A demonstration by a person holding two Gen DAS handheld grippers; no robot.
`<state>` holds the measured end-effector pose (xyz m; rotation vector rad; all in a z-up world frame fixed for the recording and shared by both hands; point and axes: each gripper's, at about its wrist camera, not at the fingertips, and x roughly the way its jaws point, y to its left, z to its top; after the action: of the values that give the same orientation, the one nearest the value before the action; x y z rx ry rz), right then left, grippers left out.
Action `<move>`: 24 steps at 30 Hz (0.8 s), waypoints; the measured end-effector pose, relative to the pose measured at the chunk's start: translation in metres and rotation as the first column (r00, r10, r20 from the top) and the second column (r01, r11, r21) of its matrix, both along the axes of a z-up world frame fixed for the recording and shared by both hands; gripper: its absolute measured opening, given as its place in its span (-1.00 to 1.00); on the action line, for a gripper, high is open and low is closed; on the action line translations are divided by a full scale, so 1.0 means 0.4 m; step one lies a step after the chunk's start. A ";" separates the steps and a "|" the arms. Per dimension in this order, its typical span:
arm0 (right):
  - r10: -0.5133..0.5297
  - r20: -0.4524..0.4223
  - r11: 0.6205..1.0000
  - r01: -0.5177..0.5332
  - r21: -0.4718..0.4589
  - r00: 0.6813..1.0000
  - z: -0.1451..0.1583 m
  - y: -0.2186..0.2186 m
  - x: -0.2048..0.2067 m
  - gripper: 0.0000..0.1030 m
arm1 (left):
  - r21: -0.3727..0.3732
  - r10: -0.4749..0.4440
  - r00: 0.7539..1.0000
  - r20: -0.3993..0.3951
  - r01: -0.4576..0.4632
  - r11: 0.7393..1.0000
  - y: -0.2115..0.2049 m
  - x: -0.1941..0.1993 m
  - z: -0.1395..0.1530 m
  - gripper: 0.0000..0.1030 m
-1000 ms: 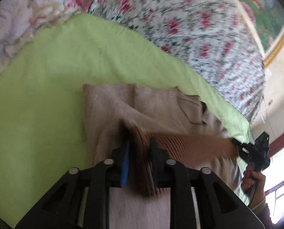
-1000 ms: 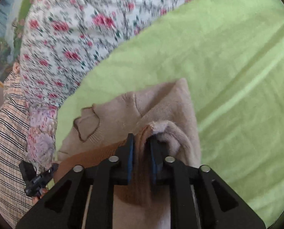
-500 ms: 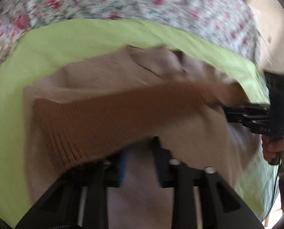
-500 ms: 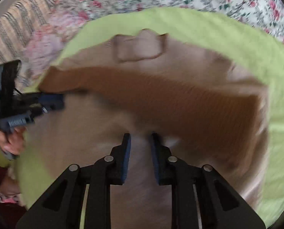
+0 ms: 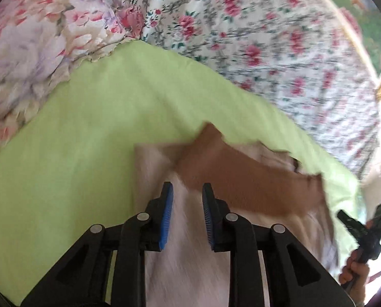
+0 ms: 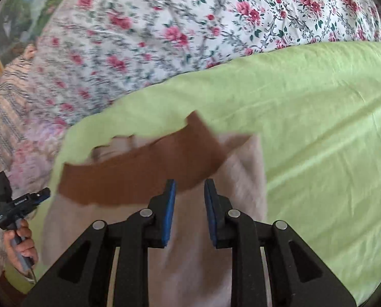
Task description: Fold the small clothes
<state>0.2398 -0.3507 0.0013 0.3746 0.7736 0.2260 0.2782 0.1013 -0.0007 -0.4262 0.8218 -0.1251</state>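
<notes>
Left wrist view: left gripper (image 5: 185,192) jaws opening, empty, over the beige sweater (image 5: 190,268). Right gripper (image 6: 189,188) likewise, opening. Green sheet (image 5: 75,153) and floral quilt (image 5: 241,38) surround.

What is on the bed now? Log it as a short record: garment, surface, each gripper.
garment: beige sweater, lying folded on the sheet
hem: brown ribbed band, lying across the sweater's far part, slightly blurred
surface: green sheet over a floral bedcover
left gripper: jaws opening, nothing clamped between them, aimed at the sweater's near part
right gripper: open, nothing clamped, aimed at the sweater just below the band
</notes>
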 end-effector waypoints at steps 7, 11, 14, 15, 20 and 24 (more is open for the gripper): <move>0.053 -0.025 0.992 -0.050 0.112 0.998 -0.045 0.068 -0.195 -0.52 | -0.083 -0.062 0.998 0.003 0.062 0.995 -0.057 -0.258 -0.003 -0.14; 0.054 -0.022 0.986 -0.050 0.160 0.998 -0.068 0.094 -0.286 -0.51 | -0.084 -0.065 0.998 -0.014 0.063 0.994 -0.110 -0.384 -0.028 0.01; 0.053 -0.001 0.984 -0.052 0.169 0.999 -0.070 0.110 -0.350 -0.48 | -0.104 -0.065 0.997 -0.049 0.060 0.993 -0.118 -0.447 -0.061 0.05; 0.056 0.002 0.984 -0.056 0.170 0.998 -0.070 0.114 -0.367 -0.45 | -0.120 -0.064 0.996 -0.064 0.056 0.991 -0.121 -0.469 -0.075 0.05; 0.064 -0.010 0.984 -0.061 0.169 0.998 -0.076 0.125 -0.420 -0.18 | -0.169 -0.039 0.992 -0.123 0.018 0.986 -0.121 -0.523 -0.123 0.06; 0.070 -0.018 0.984 -0.066 0.166 0.997 -0.083 0.128 -0.444 -0.17 | -0.192 -0.027 0.990 -0.141 -0.001 0.981 -0.127 -0.530 -0.139 0.06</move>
<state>0.0622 -0.2996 -0.0318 0.5084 0.7943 0.3521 0.0661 0.0505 -0.0563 -0.6168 0.9583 -0.1885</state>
